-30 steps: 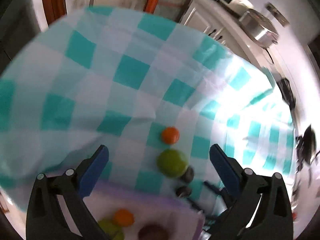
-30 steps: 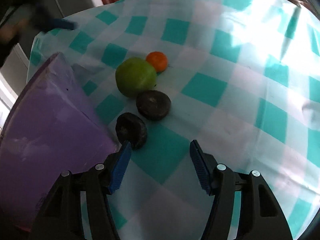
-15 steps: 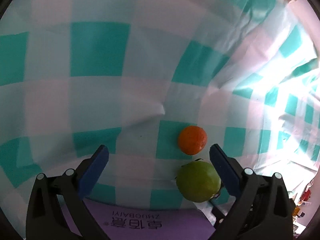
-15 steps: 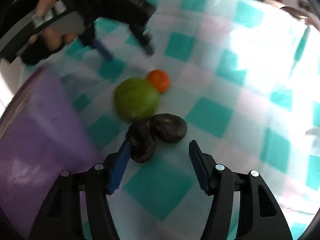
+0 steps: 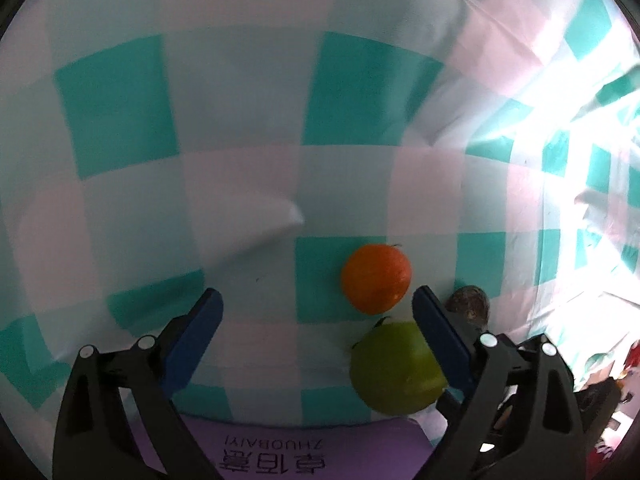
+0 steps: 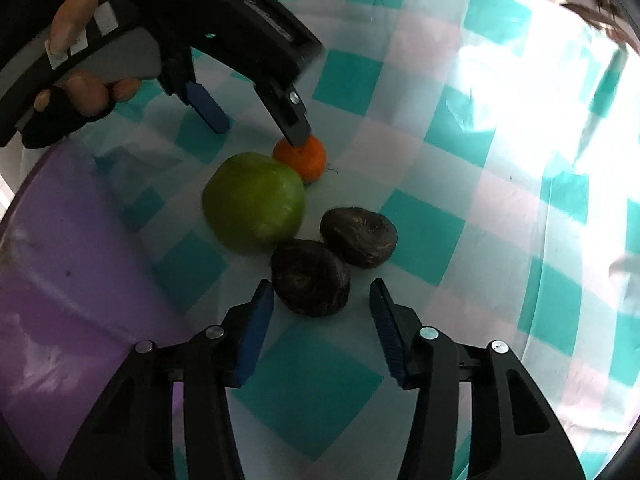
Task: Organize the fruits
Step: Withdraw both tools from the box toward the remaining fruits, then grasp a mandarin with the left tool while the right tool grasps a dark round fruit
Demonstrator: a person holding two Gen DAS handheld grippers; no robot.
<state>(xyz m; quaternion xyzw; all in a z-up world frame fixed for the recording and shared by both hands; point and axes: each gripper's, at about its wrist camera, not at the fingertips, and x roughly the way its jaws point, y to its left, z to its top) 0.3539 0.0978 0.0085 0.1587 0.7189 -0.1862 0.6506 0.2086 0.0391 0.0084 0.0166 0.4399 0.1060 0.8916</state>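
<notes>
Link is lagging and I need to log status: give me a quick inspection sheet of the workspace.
Surface: teal-and-white checked cloth, creased.
Job's things: orange fruit, green fruit, two dark brown fruits, all on the cloth; purple container beside them.
Clutter: nothing seen.
Grippers: left claw open, over the orange fruit; right claw open, at the nearer dark fruit.
Cables: nothing seen.
Surroundings: too blurred to tell.

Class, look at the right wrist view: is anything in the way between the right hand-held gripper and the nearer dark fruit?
Nothing visible. The right hand-held gripper is open, and the nearer dark fruit lies just ahead of its fingertips on bare checked cloth.
</notes>
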